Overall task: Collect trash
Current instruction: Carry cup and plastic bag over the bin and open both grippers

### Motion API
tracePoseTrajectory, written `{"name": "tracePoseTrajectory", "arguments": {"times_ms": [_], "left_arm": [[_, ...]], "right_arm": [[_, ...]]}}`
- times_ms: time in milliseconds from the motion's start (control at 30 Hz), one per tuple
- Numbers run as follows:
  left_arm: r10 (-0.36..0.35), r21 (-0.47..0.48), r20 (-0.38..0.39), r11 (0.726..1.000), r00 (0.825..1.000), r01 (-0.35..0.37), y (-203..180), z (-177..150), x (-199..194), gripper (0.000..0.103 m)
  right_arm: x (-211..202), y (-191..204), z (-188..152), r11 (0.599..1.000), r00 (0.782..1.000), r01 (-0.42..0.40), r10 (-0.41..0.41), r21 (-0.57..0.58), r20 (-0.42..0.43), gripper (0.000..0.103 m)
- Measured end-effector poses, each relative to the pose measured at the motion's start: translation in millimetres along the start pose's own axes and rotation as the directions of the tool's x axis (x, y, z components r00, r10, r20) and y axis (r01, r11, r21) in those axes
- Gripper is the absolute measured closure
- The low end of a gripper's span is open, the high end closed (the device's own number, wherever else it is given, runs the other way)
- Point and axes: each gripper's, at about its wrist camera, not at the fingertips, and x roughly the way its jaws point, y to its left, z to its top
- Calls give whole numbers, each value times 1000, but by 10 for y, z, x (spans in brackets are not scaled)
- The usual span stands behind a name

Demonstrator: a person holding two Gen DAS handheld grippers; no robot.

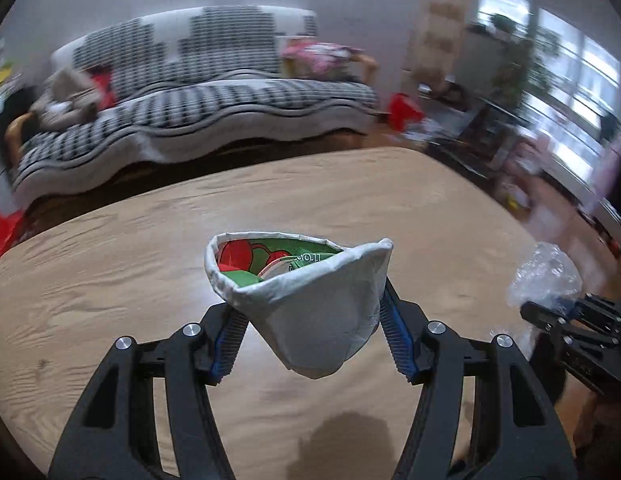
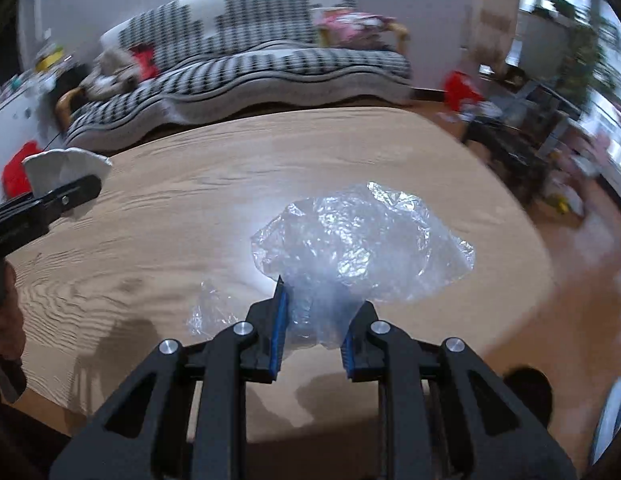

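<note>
My left gripper [image 1: 310, 308] is shut on a crumpled white paper cup [image 1: 314, 320], held above the wooden table [image 1: 110, 260]. Inside the cup sits a green and red wrapper [image 1: 262, 258]. My right gripper [image 2: 324, 300] is shut on a crinkled clear plastic bag [image 2: 362, 240], which fans out beyond the fingertips over the table [image 2: 150, 208]. The left wrist view catches the right gripper [image 1: 550, 316] with the bag [image 1: 546, 272] at its right edge. The right wrist view catches the cup [image 2: 66, 164] at far left, in the left gripper's fingers [image 2: 70, 192].
A black-and-white patterned sofa [image 1: 198, 92] stands beyond the table's far edge. A red bag [image 1: 404, 110] lies on the floor by the sofa's right end. Dark furniture and plants [image 2: 550, 112] stand by the window on the right. A hand [image 2: 2, 320] shows at lower left.
</note>
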Motion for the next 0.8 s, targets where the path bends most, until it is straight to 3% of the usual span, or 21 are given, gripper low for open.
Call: {"name": "tracePoseTrajectory", "arguments": {"times_ms": [200, 333, 500, 567, 700, 800], "left_arm": [[-160, 116, -7, 980, 987, 160, -1051, -58, 59, 43], [-269, 164, -55, 948, 962, 274, -1750, -148, 184, 43], [-378, 235, -137, 886, 916, 400, -2612, -362, 345, 43], [-413, 251, -178, 858, 893, 447, -2871, -468, 406, 43], [-484, 269, -275, 791, 831, 549, -3406, -716, 573, 43], [-499, 287, -326, 757, 803, 587, -3750, -907, 692, 43]], "right_arm": [[-442, -1068, -437, 979, 995, 104, -104, 173, -10, 80], [-790, -1768, -769, 936, 981, 191, -192, 295, -26, 80], [-1119, -2540, -1243, 846, 968, 244, -242, 474, -68, 80], [-1208, -2760, -1401, 818, 963, 262, -256, 513, -83, 80], [-1204, -3205, -1730, 745, 957, 288, -252, 601, -147, 80], [-1166, -3403, -1891, 709, 949, 315, -256, 631, -186, 80]]}}
